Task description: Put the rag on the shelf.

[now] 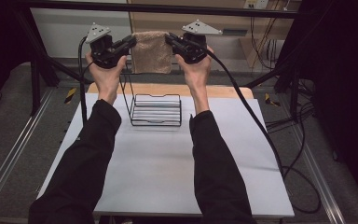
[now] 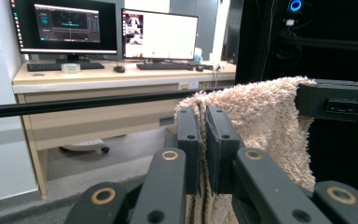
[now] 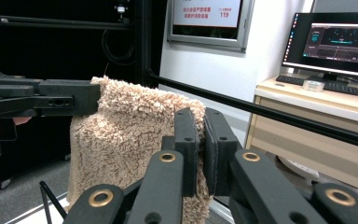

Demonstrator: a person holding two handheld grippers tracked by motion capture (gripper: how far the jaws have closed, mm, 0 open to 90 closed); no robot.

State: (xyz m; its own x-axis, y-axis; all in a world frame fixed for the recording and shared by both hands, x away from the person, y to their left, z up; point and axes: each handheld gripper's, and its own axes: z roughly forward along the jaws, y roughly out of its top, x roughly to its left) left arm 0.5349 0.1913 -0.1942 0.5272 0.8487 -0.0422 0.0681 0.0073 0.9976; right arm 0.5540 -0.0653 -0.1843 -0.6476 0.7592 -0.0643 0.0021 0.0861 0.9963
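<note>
A beige fluffy towel (image 1: 151, 52) hangs stretched in the air above the far edge of the table. My left gripper (image 1: 129, 43) is shut on its left top corner, and my right gripper (image 1: 169, 39) is shut on its right top corner. In the left gripper view the towel (image 2: 261, 116) is pinched between the jaws of my left gripper (image 2: 204, 140), with the other gripper (image 2: 335, 100) holding the far corner. In the right gripper view the towel (image 3: 130, 135) runs from my right gripper (image 3: 200, 144) to the other gripper (image 3: 51, 100). A black wire rack (image 1: 155, 110) stands on the table below the towel.
The white table top (image 1: 168, 168) has a wooden strip (image 1: 168, 89) along its far edge. A black frame bar (image 1: 168, 8) crosses behind the towel. Cables (image 1: 261, 130) trail off the right side. A desk with monitors (image 2: 107, 32) stands beyond.
</note>
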